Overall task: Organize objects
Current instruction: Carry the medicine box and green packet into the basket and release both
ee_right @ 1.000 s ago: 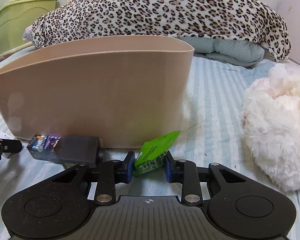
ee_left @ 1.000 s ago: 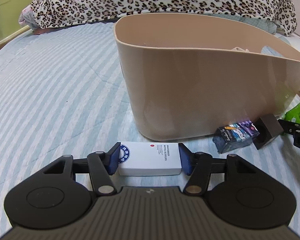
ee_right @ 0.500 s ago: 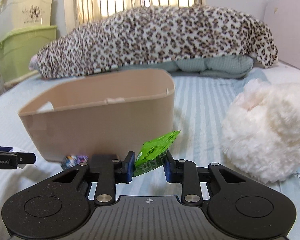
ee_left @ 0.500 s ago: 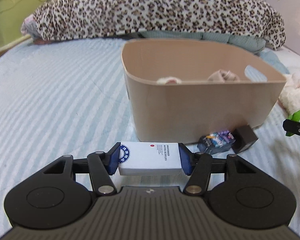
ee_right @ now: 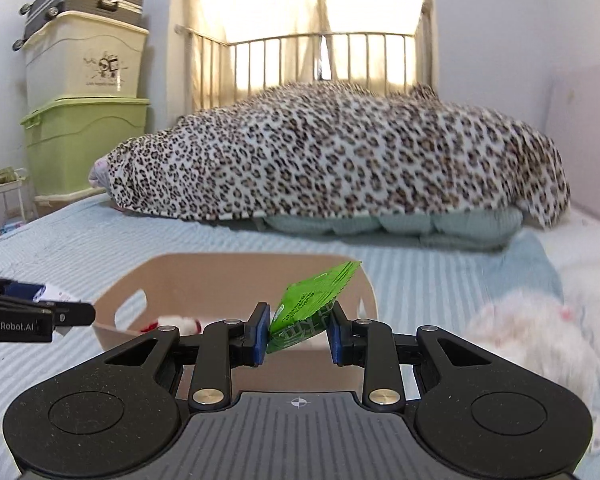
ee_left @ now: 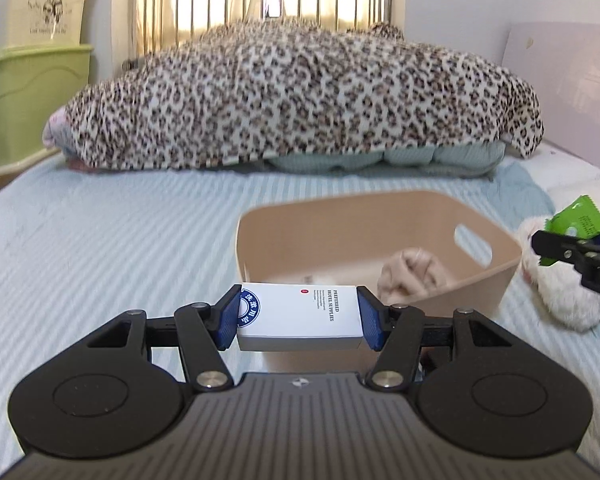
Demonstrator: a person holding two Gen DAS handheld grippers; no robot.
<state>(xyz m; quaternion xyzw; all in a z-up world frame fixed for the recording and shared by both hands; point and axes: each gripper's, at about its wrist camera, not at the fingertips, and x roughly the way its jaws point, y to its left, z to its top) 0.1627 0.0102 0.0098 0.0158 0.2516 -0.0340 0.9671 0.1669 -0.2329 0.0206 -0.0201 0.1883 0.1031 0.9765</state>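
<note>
My left gripper is shut on a white box with a blue round logo and holds it in the air above the near rim of the beige bin. My right gripper is shut on a green sachet and holds it above the near side of the same bin. The right gripper with the sachet also shows at the right edge of the left wrist view. The left gripper shows at the left of the right wrist view. A beige cloth item lies in the bin.
A white fluffy toy lies on the striped bed to the right of the bin. A leopard-print blanket covers the pillows at the far end. Green and cream storage boxes stand at the left wall.
Both grippers have risen from the bed with their objects, from beside the bin to above its rim. The small dark boxes by the bin's base are out of view now.
</note>
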